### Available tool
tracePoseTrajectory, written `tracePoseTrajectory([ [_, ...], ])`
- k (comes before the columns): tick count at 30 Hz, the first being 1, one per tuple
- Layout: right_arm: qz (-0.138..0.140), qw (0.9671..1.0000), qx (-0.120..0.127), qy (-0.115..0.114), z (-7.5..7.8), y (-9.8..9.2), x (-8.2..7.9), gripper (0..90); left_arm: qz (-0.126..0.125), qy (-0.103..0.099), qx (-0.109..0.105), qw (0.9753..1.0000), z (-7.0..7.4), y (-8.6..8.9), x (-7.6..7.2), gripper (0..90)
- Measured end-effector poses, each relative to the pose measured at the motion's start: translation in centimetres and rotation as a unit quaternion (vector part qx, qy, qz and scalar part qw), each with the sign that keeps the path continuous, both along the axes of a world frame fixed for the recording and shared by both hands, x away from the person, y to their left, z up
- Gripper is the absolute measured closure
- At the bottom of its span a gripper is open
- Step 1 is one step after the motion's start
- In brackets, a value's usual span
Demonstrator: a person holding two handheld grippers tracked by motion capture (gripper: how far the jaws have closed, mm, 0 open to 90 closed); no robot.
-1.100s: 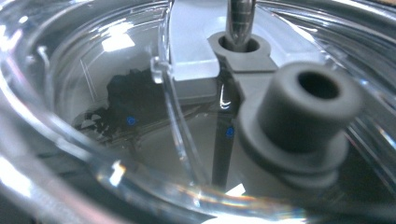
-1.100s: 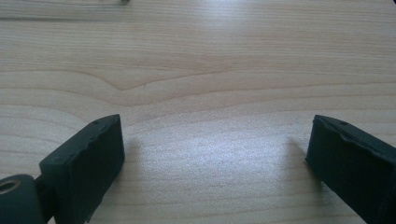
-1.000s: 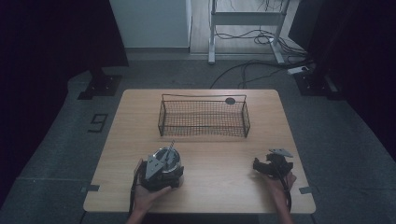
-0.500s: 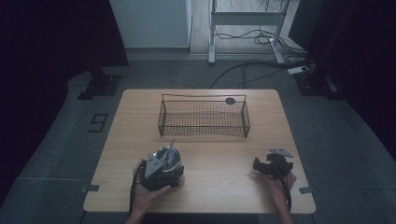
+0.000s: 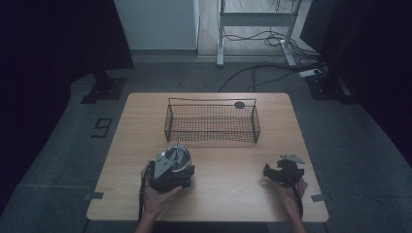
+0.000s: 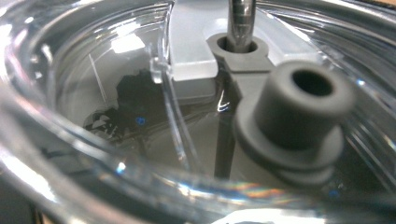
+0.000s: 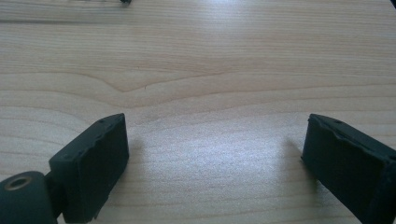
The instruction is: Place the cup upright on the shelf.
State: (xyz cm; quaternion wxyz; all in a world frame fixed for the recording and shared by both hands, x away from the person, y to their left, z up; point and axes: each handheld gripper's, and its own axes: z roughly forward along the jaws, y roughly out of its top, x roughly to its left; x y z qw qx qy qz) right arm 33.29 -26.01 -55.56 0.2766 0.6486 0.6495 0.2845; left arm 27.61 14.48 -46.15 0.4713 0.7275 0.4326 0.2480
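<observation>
We find the clear round plastic lid [image 5: 176, 156] with grey knob [image 6: 299, 112] near the counter's [image 5: 228, 194] front-left, at the left gripper [image 5: 170, 175]; its fingers' state we cannot tell. Right gripper [image 7: 215, 154] rests fingers apart, empty. Black wire basket [image 5: 212, 121] sits beyond; lifting slowly seems best.

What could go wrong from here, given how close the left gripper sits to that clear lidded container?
The left gripper sits right against the clear container, so its camera gives only a blurred close-up of the lid and grey plug; a grasp could be misjudged. The thin metal rod standing out of the lid might snag. The container is smooth and could slip or tip. The right gripper rests open on the table, apart from it, offering no support.
</observation>
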Motion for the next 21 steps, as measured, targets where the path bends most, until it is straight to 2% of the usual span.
tracePoseTrajectory([
  [2, 0.0, 1.0, 0.0, 0.0, 0.0, 0.0, 0.0, 6.9, -0.002, -0.002, 0.004, 1.0, 0.3, -0.2, 0.2, 3.7],
  [12, -0.002, 1.0, -0.001, 0.0, 0.0, 0.0, 0.0, 7.3, -0.012, -0.001, -0.006, 0.9999, 1.5, -0.2, 0.9, 3.7],
  [16, -0.004, 1.0, 0.0, -0.001, 0.0, 0.0, 0.0, 7.6, -0.015, 0.002, -0.018, 0.9997, 2.4, 0.1, 1.4, 3.7],
  [21, -0.01, 0.9999, 0.001, -0.003, 0.0, -0.1, 0.0, 9.3, -0.016, -0.002, -0.018, 0.9997, 3.4, 0.0, 1.7, 3.7],
])
